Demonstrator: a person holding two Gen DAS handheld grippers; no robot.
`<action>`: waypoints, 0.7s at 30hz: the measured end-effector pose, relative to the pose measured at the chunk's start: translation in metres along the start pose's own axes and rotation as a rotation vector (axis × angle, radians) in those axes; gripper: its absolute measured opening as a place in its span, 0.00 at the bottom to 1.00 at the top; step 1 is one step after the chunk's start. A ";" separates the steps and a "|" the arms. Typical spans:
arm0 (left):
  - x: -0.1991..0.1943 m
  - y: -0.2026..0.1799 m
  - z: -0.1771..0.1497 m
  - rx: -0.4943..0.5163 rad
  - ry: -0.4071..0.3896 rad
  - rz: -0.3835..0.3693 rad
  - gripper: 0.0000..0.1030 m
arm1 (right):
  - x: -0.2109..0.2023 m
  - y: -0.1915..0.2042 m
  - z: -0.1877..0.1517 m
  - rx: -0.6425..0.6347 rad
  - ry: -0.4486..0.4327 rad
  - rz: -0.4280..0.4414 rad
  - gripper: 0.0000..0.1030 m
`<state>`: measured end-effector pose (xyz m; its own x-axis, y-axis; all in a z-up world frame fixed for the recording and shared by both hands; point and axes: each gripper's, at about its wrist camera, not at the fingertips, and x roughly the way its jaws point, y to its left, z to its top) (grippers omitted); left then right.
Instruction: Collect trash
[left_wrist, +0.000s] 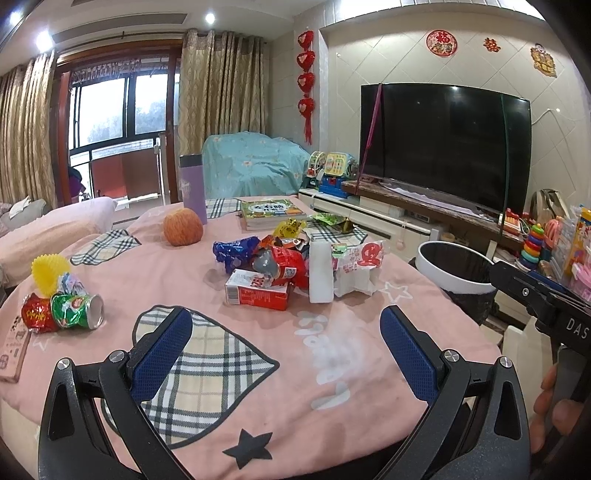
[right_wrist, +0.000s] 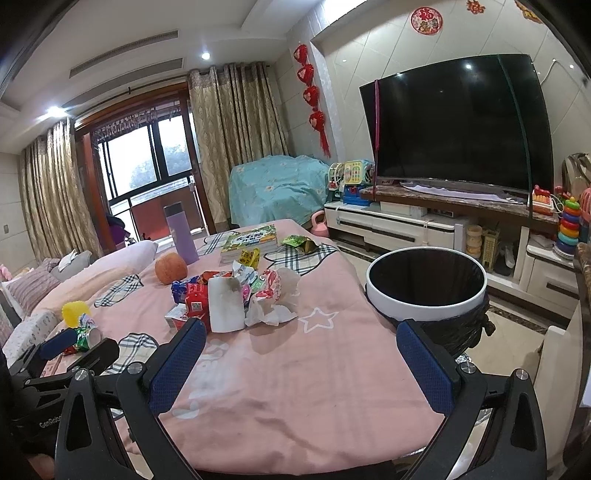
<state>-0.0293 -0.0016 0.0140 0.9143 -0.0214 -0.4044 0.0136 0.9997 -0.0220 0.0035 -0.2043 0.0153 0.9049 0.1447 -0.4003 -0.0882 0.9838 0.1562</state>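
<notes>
Both tools are held wide apart and empty. The trash pile (right_wrist: 236, 295) is seen at centre left of the right wrist frame, straight ahead of the right tool (right_wrist: 301, 363); the bin (right_wrist: 424, 302) sits centre right. The left tool (left_wrist: 286, 354) is judged slightly farther.

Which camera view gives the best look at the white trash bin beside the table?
The right wrist view: the trash bin shows its whole round rim and dark inside, with the black bag below. In the left wrist view, the bin is farther off and the right tool's body covers part of it.
</notes>
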 end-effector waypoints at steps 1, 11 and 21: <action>0.001 0.000 0.000 0.000 0.004 0.000 1.00 | 0.001 0.000 0.000 0.003 0.014 0.001 1.00; 0.024 0.006 -0.003 -0.010 0.062 0.000 1.00 | 0.017 -0.009 0.002 0.057 0.044 0.047 1.00; 0.055 0.008 -0.002 -0.024 0.135 -0.014 1.00 | 0.049 -0.017 0.002 0.068 0.104 0.102 1.00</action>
<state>0.0207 0.0049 -0.0103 0.8515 -0.0389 -0.5229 0.0152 0.9987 -0.0495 0.0505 -0.2136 -0.0055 0.8444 0.2571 -0.4700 -0.1458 0.9545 0.2601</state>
